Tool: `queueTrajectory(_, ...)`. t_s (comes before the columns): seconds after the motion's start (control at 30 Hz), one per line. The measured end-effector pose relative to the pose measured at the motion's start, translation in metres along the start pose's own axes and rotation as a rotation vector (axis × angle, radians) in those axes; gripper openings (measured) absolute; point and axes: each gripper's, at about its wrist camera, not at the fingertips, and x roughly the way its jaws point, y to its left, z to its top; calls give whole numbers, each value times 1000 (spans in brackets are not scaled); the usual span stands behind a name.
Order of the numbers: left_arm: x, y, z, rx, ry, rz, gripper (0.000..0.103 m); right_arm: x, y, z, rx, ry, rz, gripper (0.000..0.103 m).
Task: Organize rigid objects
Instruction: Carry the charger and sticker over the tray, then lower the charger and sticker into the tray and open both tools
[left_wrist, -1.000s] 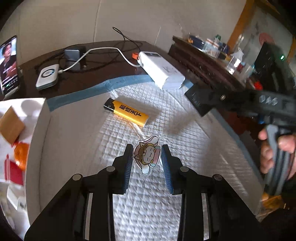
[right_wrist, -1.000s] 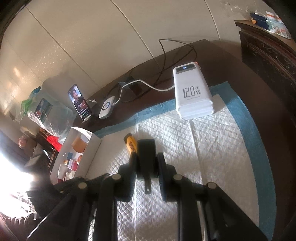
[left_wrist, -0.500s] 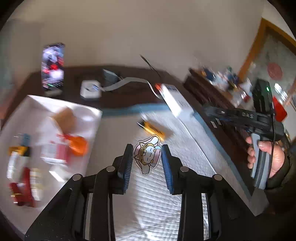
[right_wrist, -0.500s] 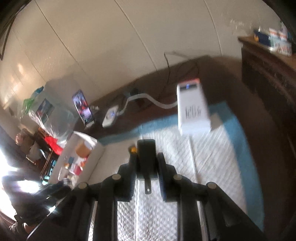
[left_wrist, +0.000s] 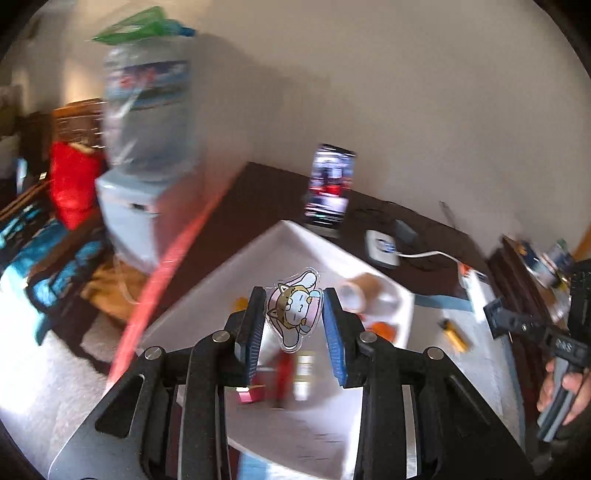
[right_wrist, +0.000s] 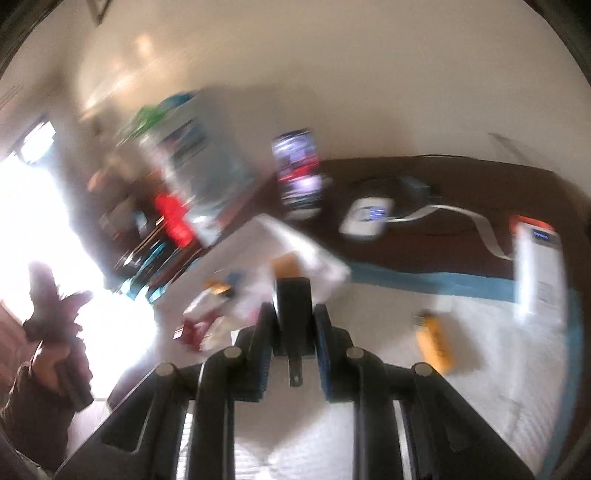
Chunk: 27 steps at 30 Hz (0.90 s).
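My left gripper (left_wrist: 293, 312) is shut on a flat acrylic cartoon-cat charm (left_wrist: 294, 312) and holds it in the air above the white box (left_wrist: 295, 251), which contains several small items. My right gripper (right_wrist: 293, 314) is shut on a black plug adapter (right_wrist: 294, 317), prong pointing back, above the quilted white mat (right_wrist: 480, 387) near the box's corner (right_wrist: 317, 258). A yellow lighter (right_wrist: 436, 345) lies on the mat; it also shows in the left wrist view (left_wrist: 454, 334). The right wrist view is motion-blurred.
A white power bank (right_wrist: 539, 266) lies at the mat's far right, cabled to a small white device (right_wrist: 365, 219). A phone (left_wrist: 330, 188) stands upright behind the box. A water dispenser (left_wrist: 144, 155) stands left of the dark table. A wooden shelf with clutter (left_wrist: 535, 266) is right.
Both grippers swung left, from over the mat toward the white box. The left one carried the charm over the box. The right one kept the black adapter.
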Motion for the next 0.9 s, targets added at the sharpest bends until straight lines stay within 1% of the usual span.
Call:
queueTrajectory(0.03, 1, 7, -1, -13, 10, 14, 30, 7, 8, 0, -15, 21, 22, 20)
queueTrajectory(0.07, 4, 13, -4, -27, 30, 20, 30, 23, 21, 1, -38, 58, 55, 20)
queueTrajectory(0.17, 20, 17, -20, -45, 94, 10, 30, 65, 50, -8, -108, 155, 102, 20)
queueTrajectory(0.23, 33, 14, -32, -54, 133, -7, 30, 90, 56, -16, -115, 212, 118, 20)
queueTrajectory(0.3, 44, 10, -44, -70, 166, -20, 30, 114, 57, -28, -88, 275, 128, 20)
queueTrajectory(0.37, 50, 5, -54, -72, 195, -32, 30, 131, 58, -39, -84, 321, 119, 20)
queueTrajectory(0.43, 53, -2, -60, -63, 221, -46, 30, 138, 59, -47, -107, 345, 106, 20)
queueTrajectory(0.5, 56, -9, -67, -46, 245, -44, 30, 141, 62, -50, -136, 356, 93, 20)
queueTrajectory(0.63, 63, -13, -77, -39, 292, -31, 30, 137, 70, -52, -203, 324, 58, 21)
queueTrajectory(0.67, 64, -14, -78, -37, 300, -29, 30, 136, 70, -50, -221, 316, 47, 26)
queueTrajectory(0.7, 64, -15, -78, -31, 303, -29, 35, 134, 69, -50, -227, 310, 43, 54)
queueTrajectory(0.73, 63, -16, -78, -21, 296, -29, 41, 131, 68, -50, -228, 298, 41, 73)
queueTrajectory(0.77, 60, -17, -76, -19, 281, -26, 62, 129, 68, -49, -234, 280, 25, 98)
queueTrajectory(0.8, 58, -16, -74, -17, 267, -23, 93, 124, 65, -49, -234, 260, 19, 103)
queueTrajectory(0.83, 56, -16, -73, -16, 254, -19, 103, 119, 65, -48, -229, 250, 20, 103)
queueTrajectory(0.9, 51, -15, -70, -3, 208, 29, 103, 110, 58, -45, -206, 216, 7, 103)
